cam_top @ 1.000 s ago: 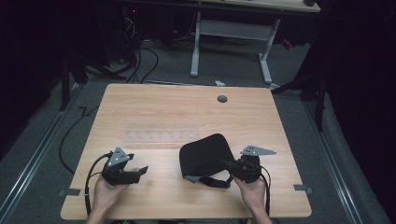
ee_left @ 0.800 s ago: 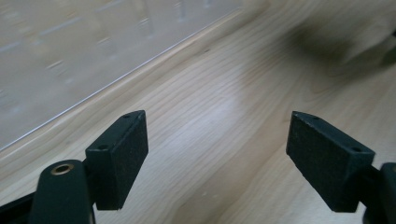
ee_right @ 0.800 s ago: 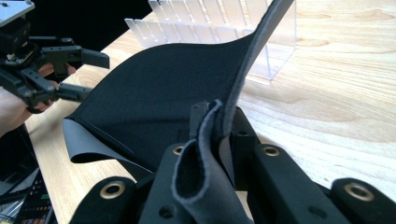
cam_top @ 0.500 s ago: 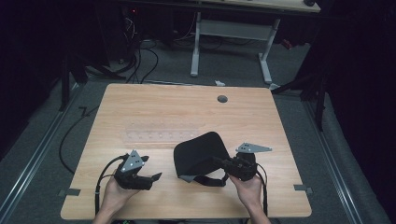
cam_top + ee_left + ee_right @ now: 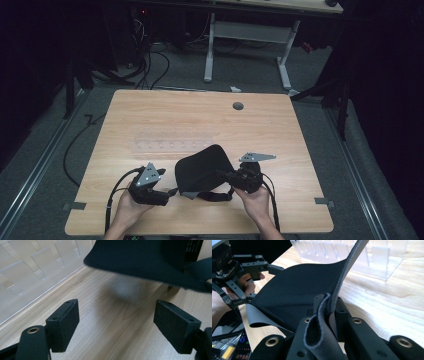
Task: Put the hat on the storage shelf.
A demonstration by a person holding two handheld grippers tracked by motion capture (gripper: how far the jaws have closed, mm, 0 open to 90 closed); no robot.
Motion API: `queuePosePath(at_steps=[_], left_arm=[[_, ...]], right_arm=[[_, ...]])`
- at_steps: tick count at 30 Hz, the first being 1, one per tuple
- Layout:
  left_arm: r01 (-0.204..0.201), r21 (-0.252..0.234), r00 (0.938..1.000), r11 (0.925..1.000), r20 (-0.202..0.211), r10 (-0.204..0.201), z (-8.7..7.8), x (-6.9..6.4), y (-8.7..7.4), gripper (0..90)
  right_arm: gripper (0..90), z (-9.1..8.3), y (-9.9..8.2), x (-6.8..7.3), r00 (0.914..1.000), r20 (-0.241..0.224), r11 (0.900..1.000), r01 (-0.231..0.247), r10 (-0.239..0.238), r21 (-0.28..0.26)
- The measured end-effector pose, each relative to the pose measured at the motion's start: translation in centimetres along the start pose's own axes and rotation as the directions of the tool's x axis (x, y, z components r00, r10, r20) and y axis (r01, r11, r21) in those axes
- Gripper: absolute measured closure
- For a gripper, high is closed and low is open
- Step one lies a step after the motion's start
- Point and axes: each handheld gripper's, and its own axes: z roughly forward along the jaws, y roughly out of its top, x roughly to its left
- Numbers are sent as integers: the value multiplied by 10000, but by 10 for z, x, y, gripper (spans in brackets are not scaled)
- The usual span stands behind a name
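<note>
Right gripper view: our right tool (image 5: 329,305) pinches the black cloth (image 5: 297,290), lifting it so our released left tool (image 5: 116,325) can reach beneath.

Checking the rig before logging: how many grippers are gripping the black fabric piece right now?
1. The right gripper is shut on the black fabric piece at its right edge. The left gripper, near the piece's left edge, has its jaws open with nothing between them.
</note>
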Motion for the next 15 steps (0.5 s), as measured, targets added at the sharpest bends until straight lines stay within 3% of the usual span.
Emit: queuePosePath(at_steps=[7,15], left_arm=[[-129,185,9999,9997,68,128,0,-2,-4,212],[-453,-6,9989,9990,117,453,1,-6,-7,244]], right_arm=[[841,9,-4,5,10000,-56,9993,2,0,369],[839,16,-5,7,9999,-124,9980,-33,41,628]])
